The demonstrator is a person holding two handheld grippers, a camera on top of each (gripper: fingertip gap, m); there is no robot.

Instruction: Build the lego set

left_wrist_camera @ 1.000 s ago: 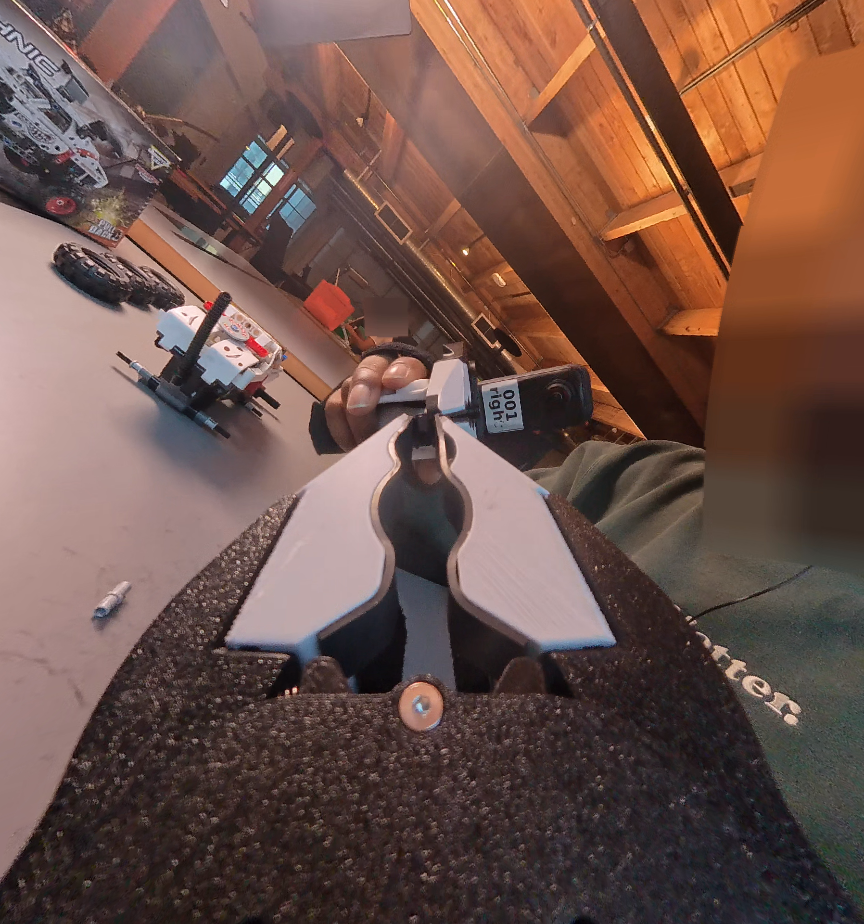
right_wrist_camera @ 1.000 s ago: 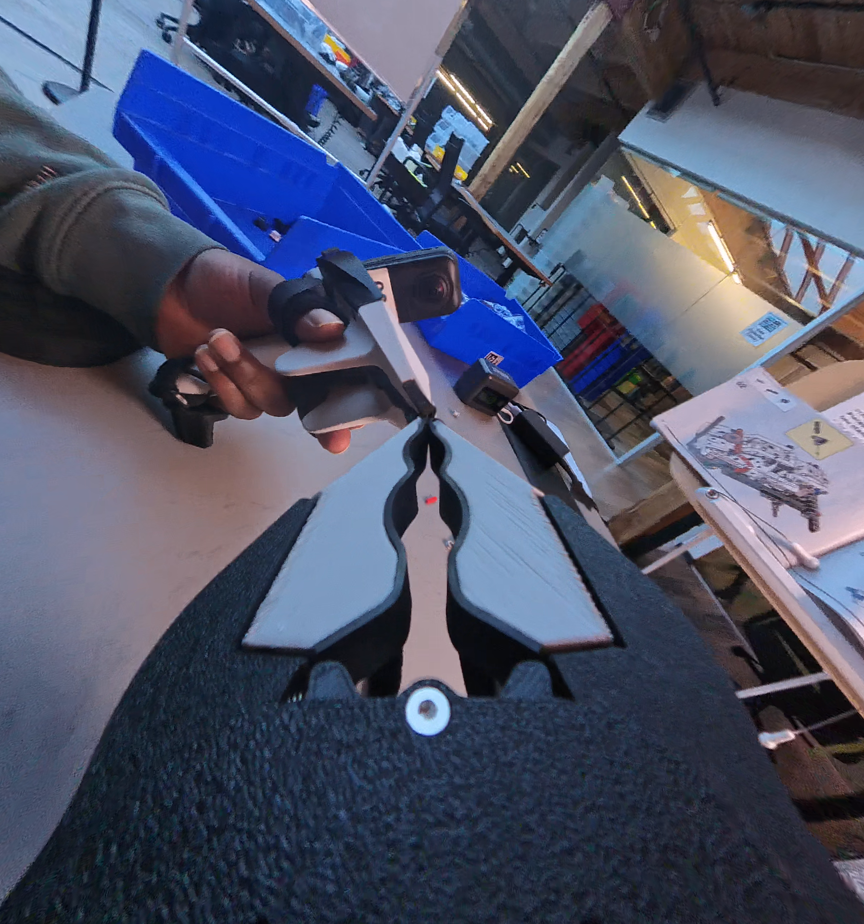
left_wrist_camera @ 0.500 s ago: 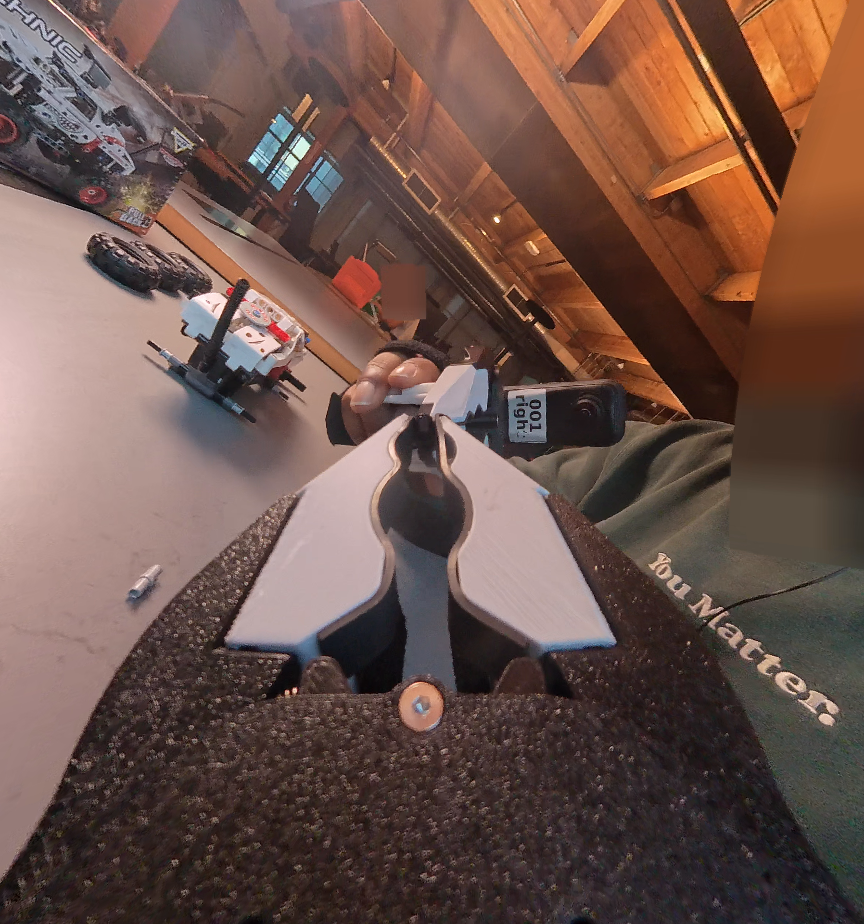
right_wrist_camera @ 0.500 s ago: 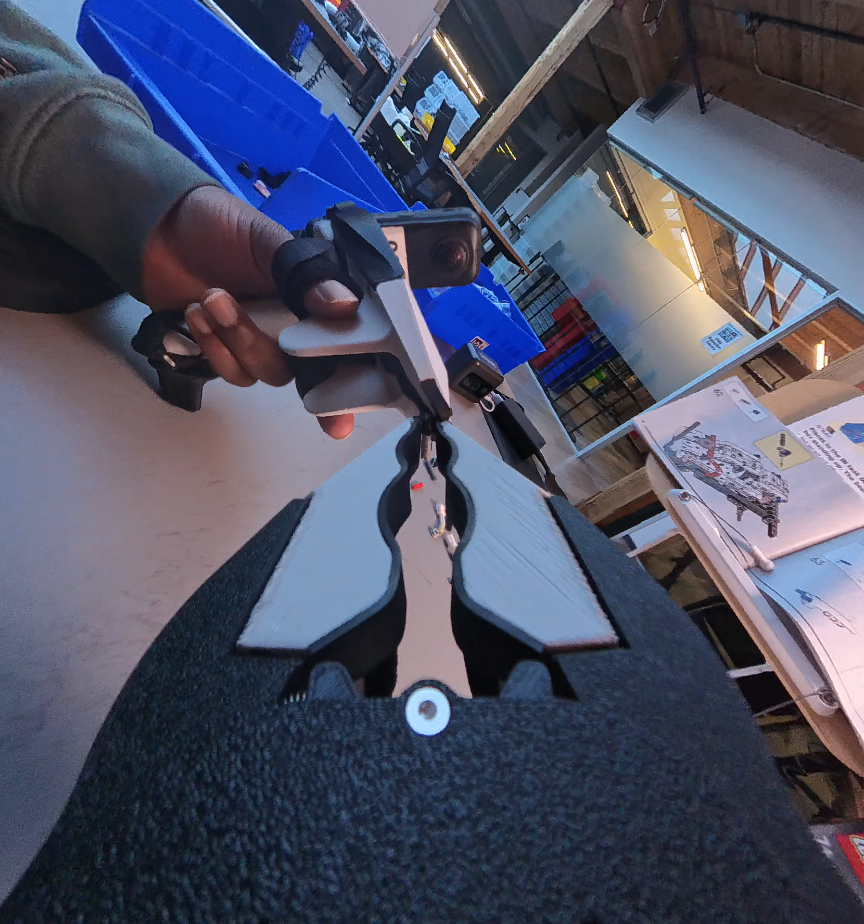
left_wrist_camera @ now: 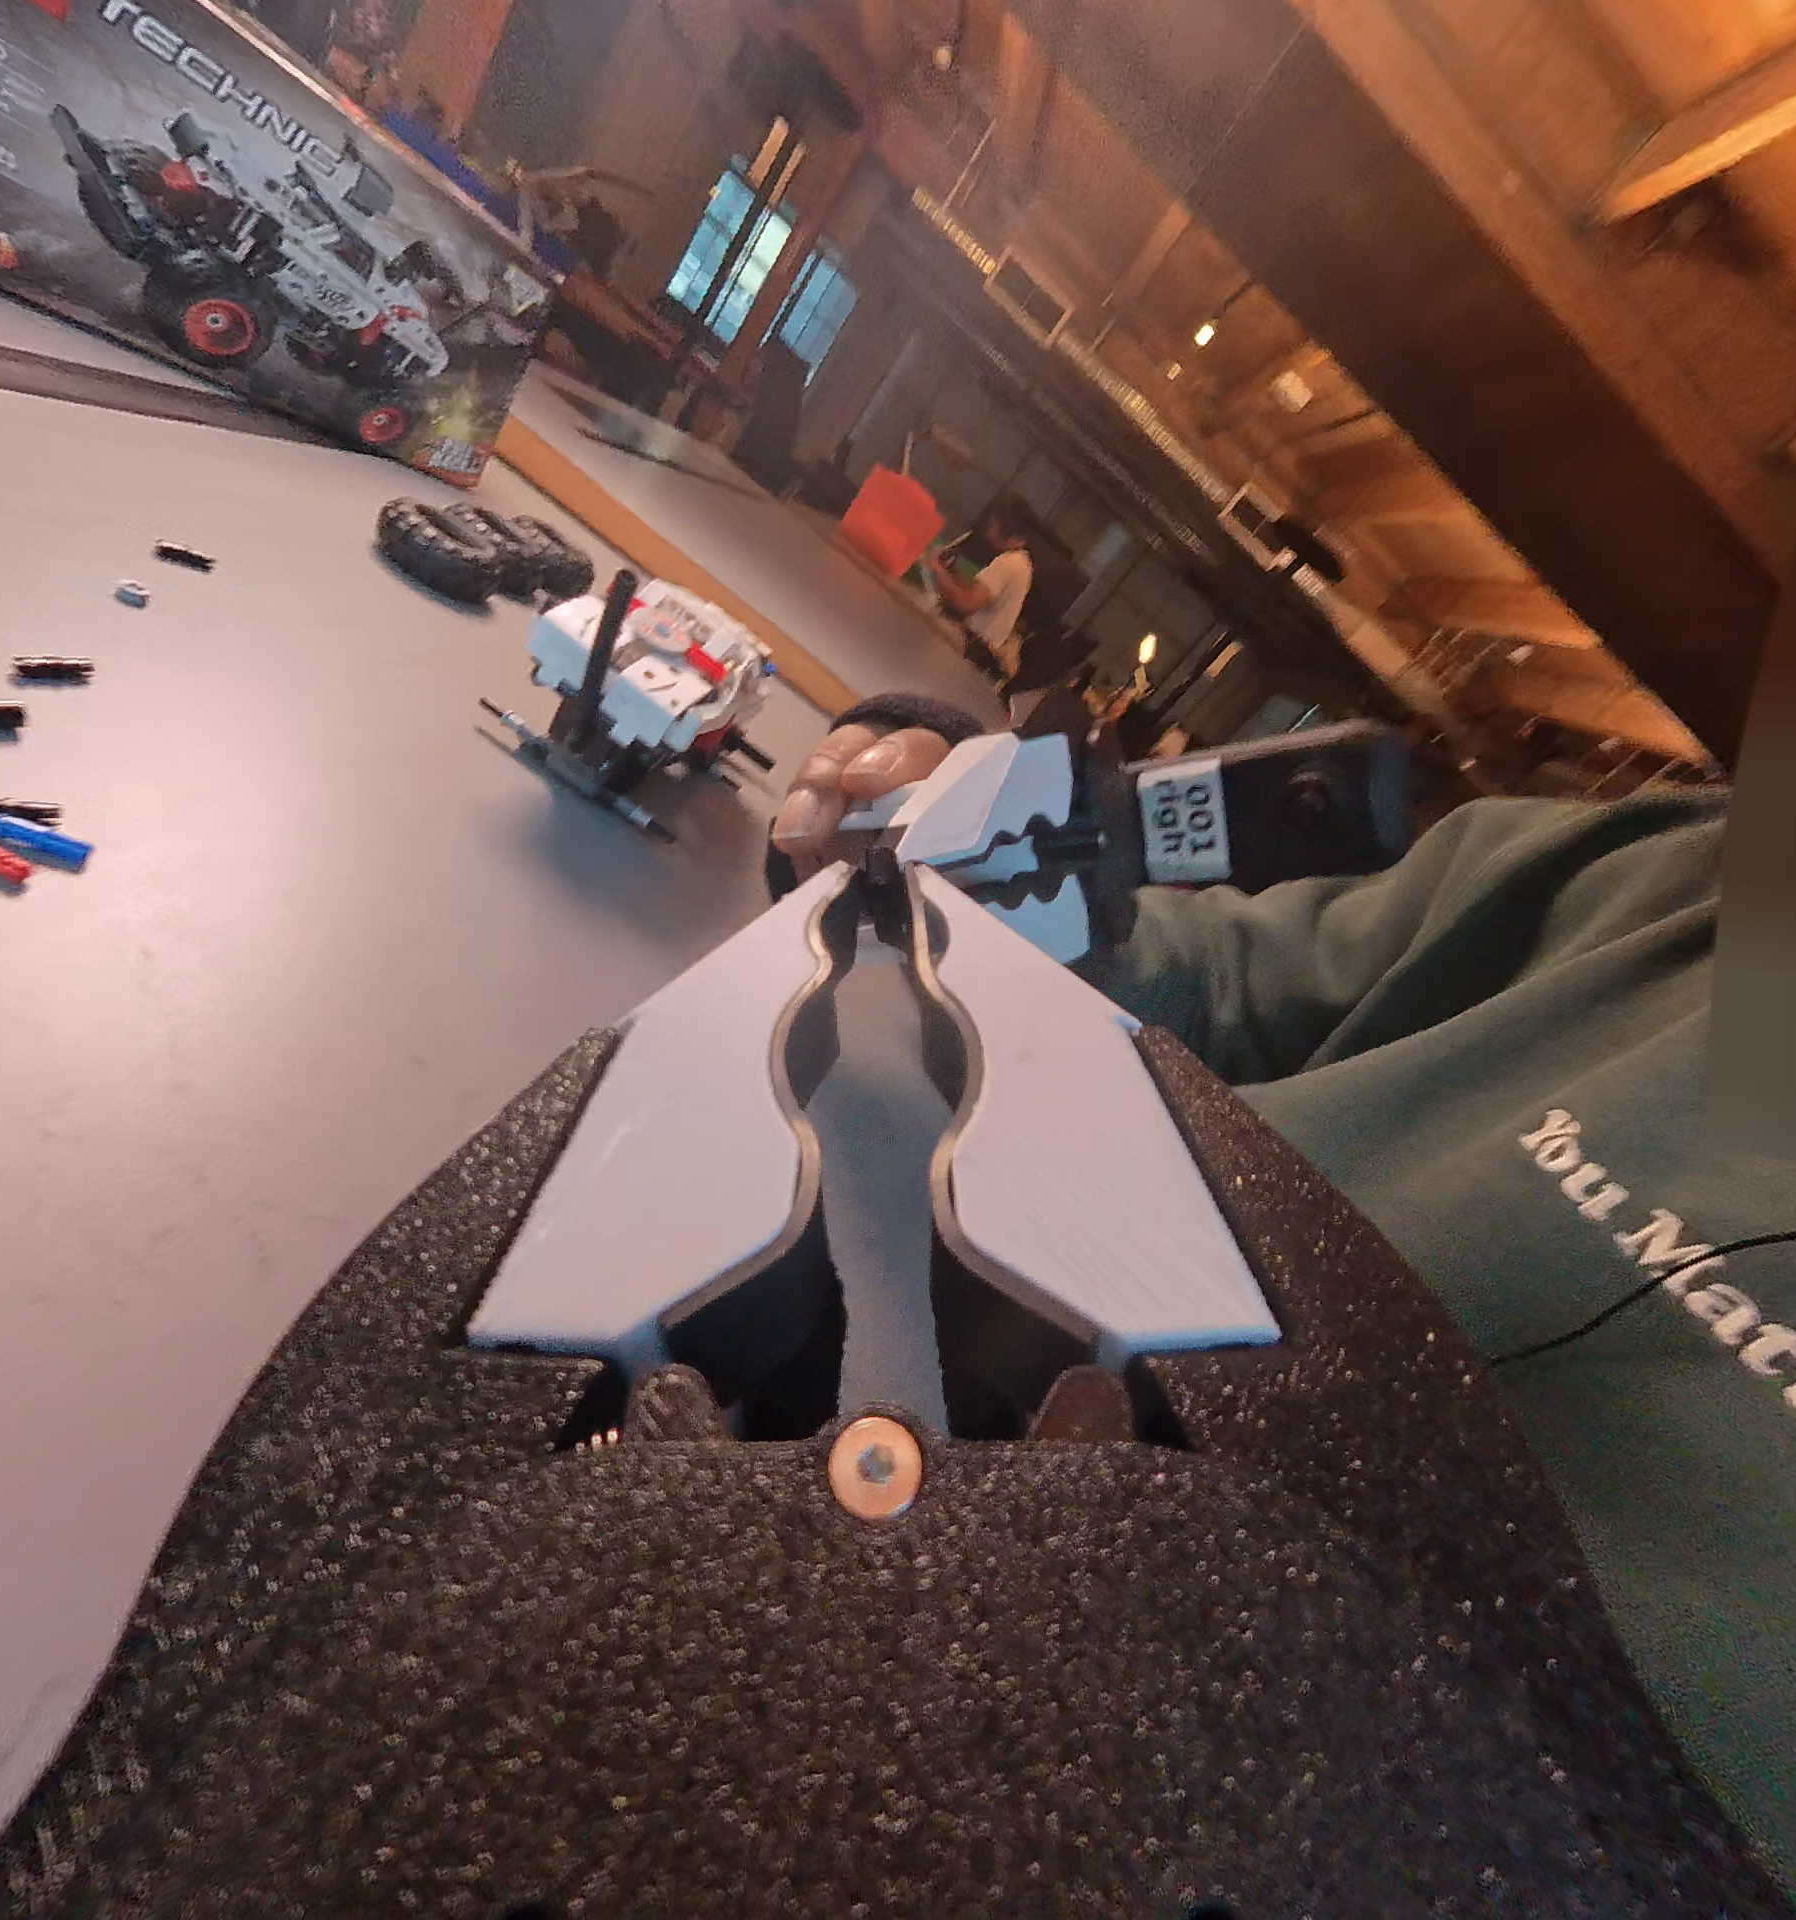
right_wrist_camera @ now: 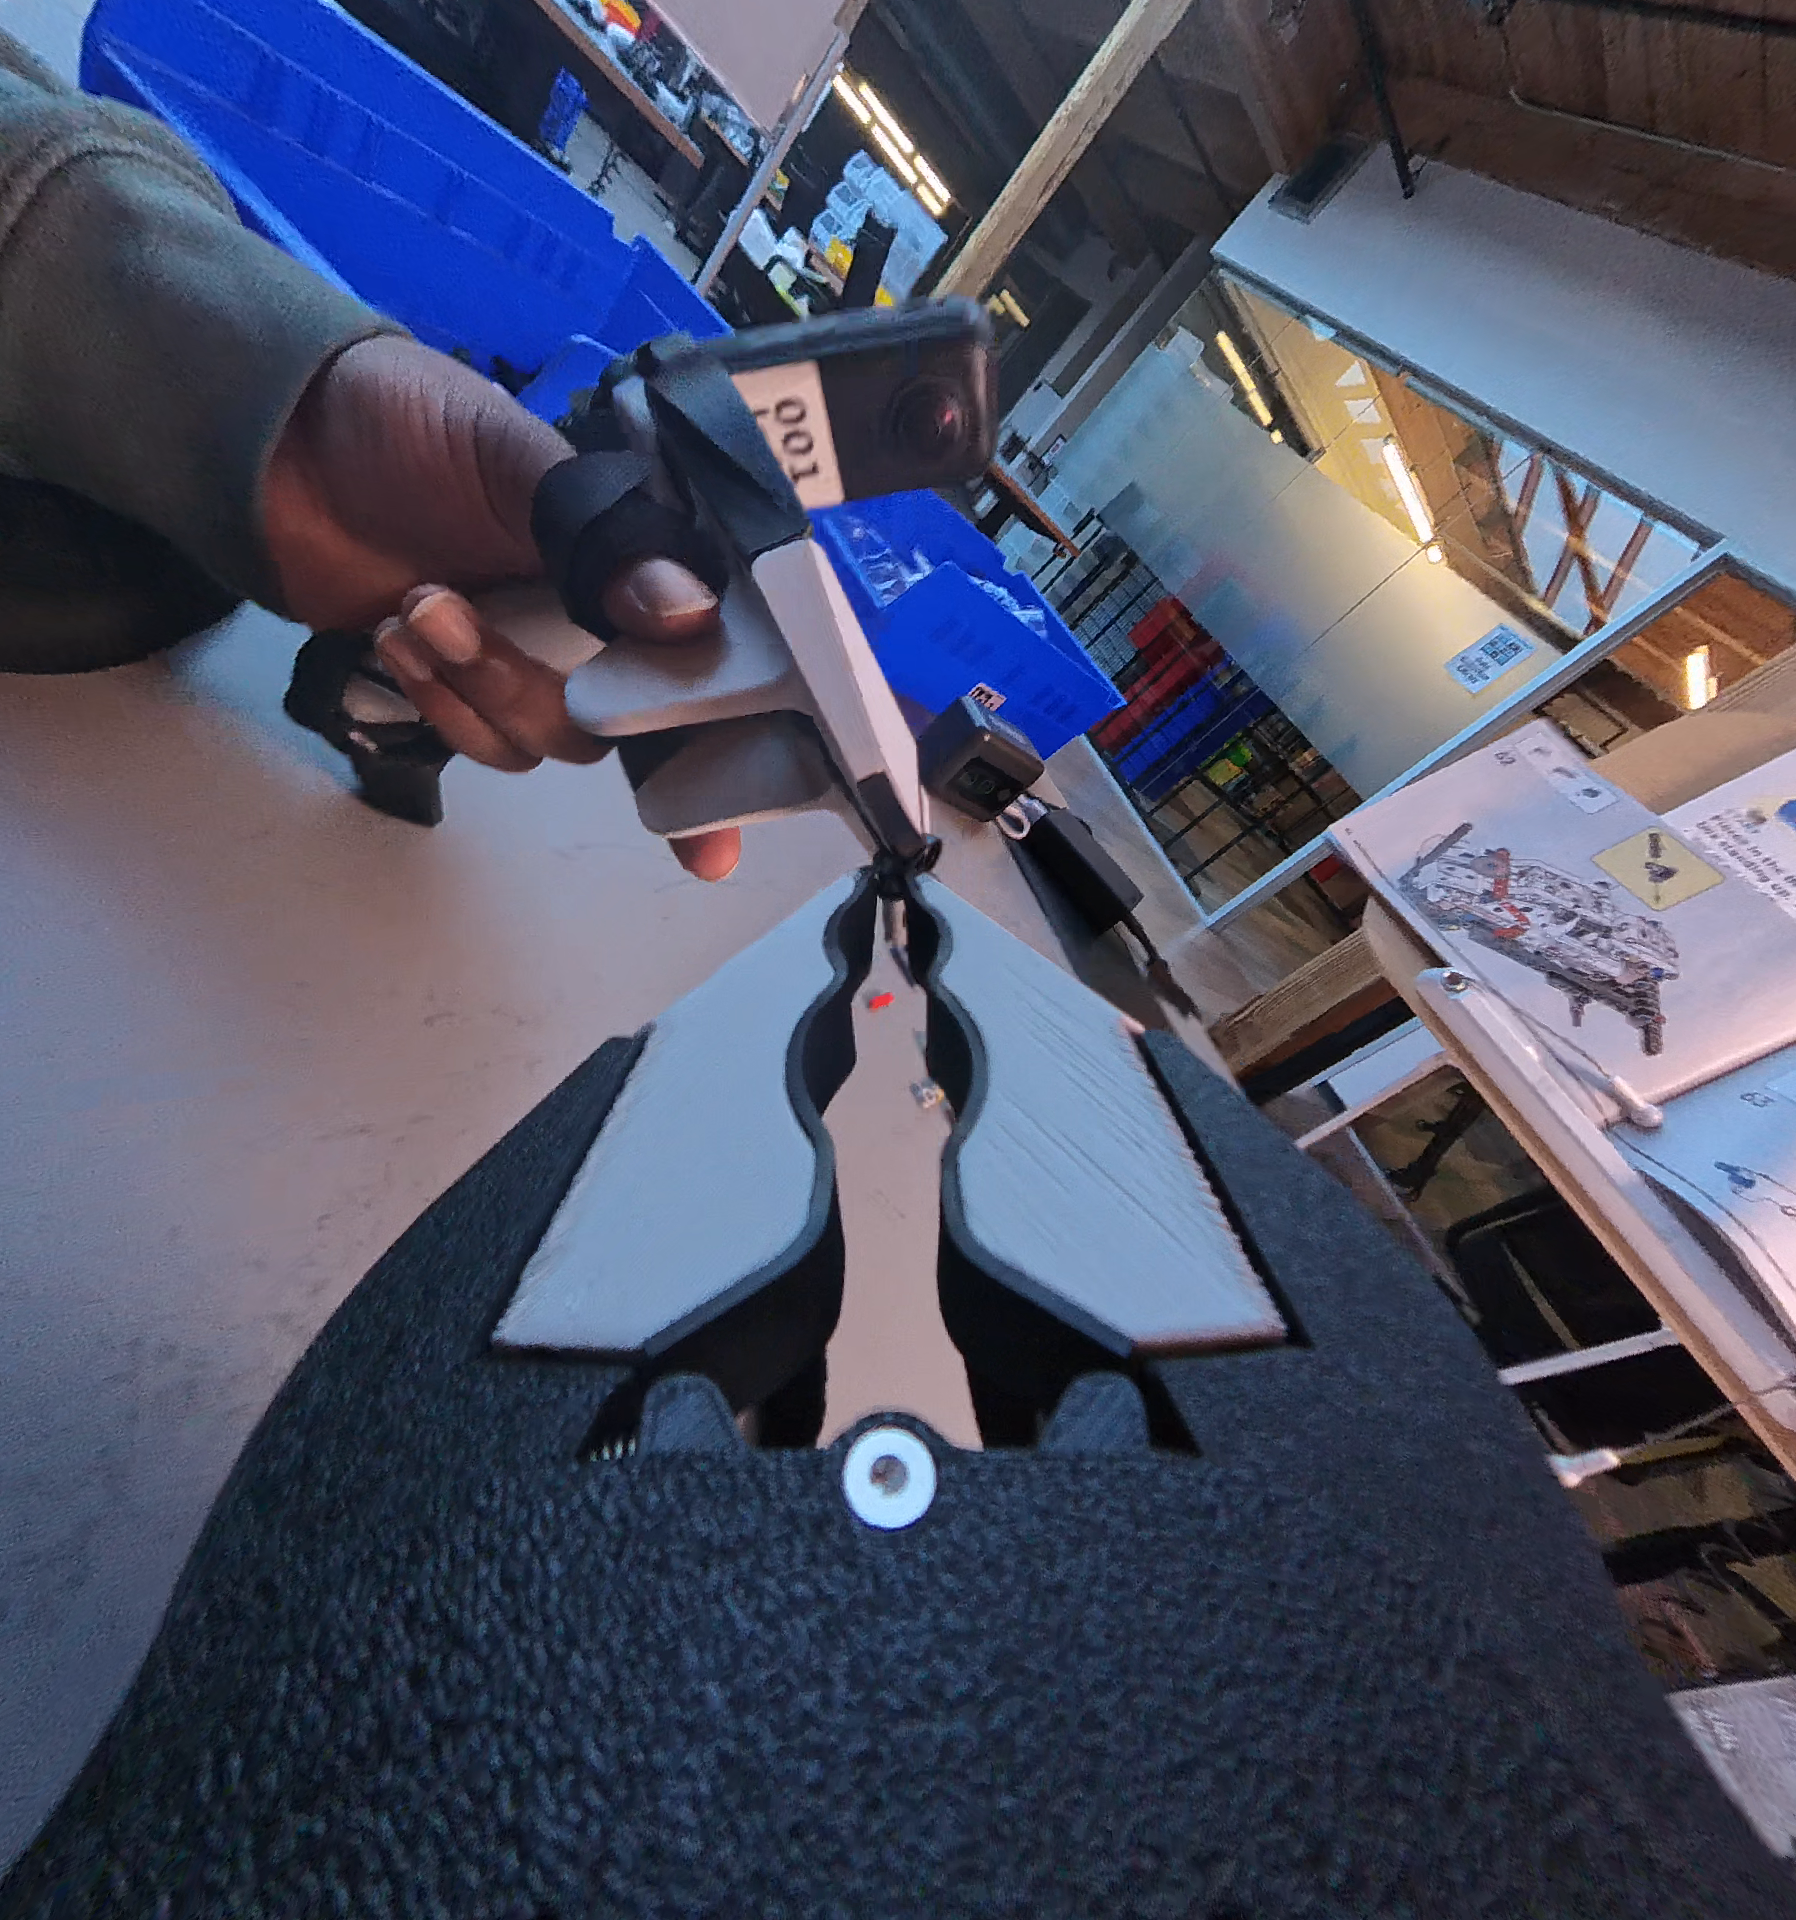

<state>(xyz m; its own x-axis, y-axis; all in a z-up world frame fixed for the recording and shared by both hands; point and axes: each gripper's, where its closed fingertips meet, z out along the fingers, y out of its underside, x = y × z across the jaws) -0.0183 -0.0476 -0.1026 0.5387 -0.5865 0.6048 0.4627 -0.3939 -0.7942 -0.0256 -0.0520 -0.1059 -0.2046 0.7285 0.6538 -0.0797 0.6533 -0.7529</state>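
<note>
Left wrist view: left gripper and right gripper meet tip-to-tip, both pinching small black piece. Bare counter left; half-built model ahead-left, tires beyond.

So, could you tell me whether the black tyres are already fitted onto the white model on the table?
No, the black tyres lie grouped on the table behind the white model, apart from it.

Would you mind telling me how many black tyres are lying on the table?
3 black tyres, in a touching row between the set's box and the half-built model; a fourth could hide behind them.
</note>
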